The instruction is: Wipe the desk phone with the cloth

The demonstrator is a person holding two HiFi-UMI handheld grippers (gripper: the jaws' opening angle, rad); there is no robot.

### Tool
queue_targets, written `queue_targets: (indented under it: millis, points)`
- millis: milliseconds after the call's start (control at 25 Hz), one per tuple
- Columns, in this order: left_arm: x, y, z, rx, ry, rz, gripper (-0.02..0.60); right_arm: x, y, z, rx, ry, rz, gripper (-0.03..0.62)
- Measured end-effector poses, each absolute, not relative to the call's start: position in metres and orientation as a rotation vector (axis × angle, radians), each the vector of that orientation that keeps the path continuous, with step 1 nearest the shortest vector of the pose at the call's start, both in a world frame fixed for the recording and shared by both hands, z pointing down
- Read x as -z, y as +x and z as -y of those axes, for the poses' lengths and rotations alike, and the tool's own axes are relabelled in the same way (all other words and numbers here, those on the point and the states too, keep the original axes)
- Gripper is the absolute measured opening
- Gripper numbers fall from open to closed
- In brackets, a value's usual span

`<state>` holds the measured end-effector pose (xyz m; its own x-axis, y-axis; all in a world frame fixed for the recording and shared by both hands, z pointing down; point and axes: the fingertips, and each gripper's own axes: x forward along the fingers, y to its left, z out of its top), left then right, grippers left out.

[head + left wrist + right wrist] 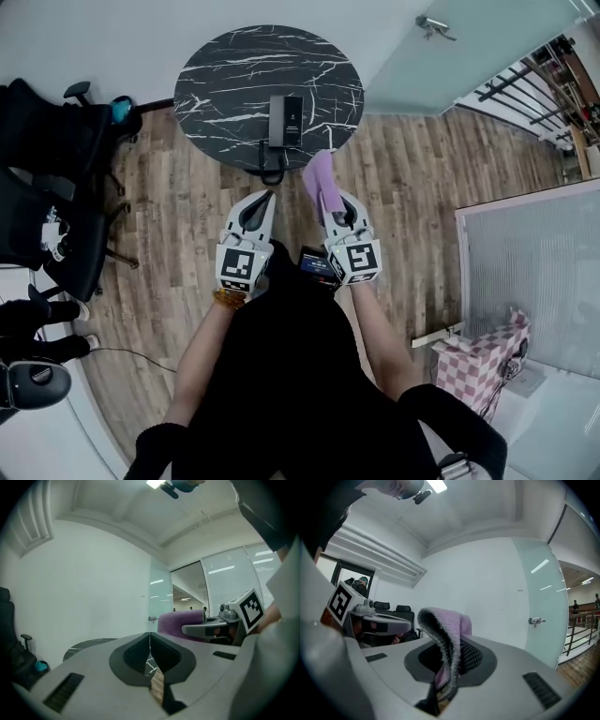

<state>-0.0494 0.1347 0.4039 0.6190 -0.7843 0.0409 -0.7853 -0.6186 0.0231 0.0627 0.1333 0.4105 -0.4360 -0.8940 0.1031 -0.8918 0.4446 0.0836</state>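
Right claw (334, 202) clamped on fuzzy purple cloth (319, 174), apparently held ready for wiping; left claw (263, 199) closed, empty. Black desk phone (285, 121) sits ahead, untouched, on round black marbled surface (220, 84).

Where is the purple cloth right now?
Head view: the purple cloth is clamped in the right gripper, at the near edge of the round table.

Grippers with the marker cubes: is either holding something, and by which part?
The right gripper is shut on the fluffy lilac cloth, pinching one end while the rest sticks out past its tips. The left gripper is shut and empty.
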Motion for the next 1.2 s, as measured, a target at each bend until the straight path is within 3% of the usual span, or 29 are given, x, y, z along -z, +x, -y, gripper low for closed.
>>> queue_targets:
  millis: [1200]
  points:
    - [-0.438, -0.044, 0.098, -0.201, 2.686, 1.362, 0.014, -0.474, 0.057, 0.145, 0.125, 1.194, 2.446, 0.058]
